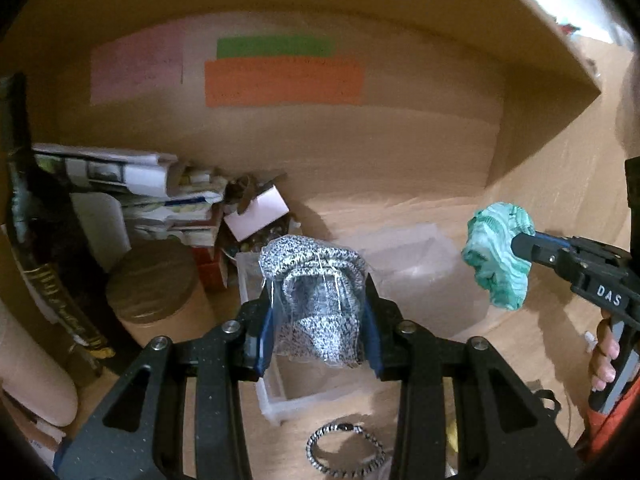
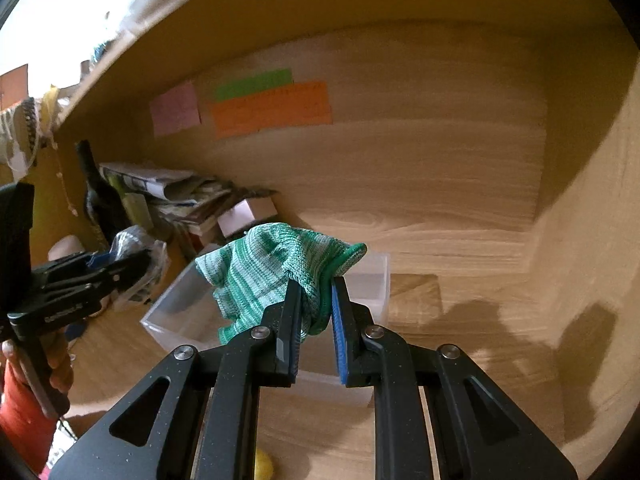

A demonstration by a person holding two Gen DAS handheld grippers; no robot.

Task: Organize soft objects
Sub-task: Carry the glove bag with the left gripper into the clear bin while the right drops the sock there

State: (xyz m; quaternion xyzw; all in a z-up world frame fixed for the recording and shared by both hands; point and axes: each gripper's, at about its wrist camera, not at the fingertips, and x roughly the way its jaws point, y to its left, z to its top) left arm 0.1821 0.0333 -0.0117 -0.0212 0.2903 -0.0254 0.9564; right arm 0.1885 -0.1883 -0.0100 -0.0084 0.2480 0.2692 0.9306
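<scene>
Step in hand, as I judge it: carry-to-bin, both soft items lifted, neither dropped yet.

Far left of the left claw (image 1: pixel 320 316): dark bottle (image 1: pixel 24 216), paper stack (image 1: pixel 132 196), brown cardboard tube (image 1: pixel 156 288), small pink box (image 1: pixel 256 212) behind. All clutter, not task items.

The left claw is clenched on a grey speckled knit (image 1: pixel 316 292) in a thin clear wrap, pinched between the blue pads. It hangs above the near-left end of the clear plastic bin (image 1: pixel 420 280), which sits on the worktop (image 1: pixel 520 340) just ahead of and below the claw. A grey braided loop (image 1: pixel 344 448) lies on the worktop below the claw, close to the camera, outside the bin.

Bin contents: as far as visible, nothing in it; walls are see-through and partly hidden by the claws, so the near end cannot be confirmed.

Right of the left claw, well apart: the right claw (image 2: pixel 316 304) grasps a green striped knit (image 2: pixel 272 276) by its cuff edge, with the rest flopping left of the fingers. It hangs over the bin's middle to far side. A yellow thing (image 2: pixel 262 466) under the right claw is mostly hidden.

Next move, my guess: lower each claw into the bin, then release. The knits are floppy, so get low first; the wrapped one may snag on the pads. The claws need spacing to avoid a clash over one bin.
</scene>
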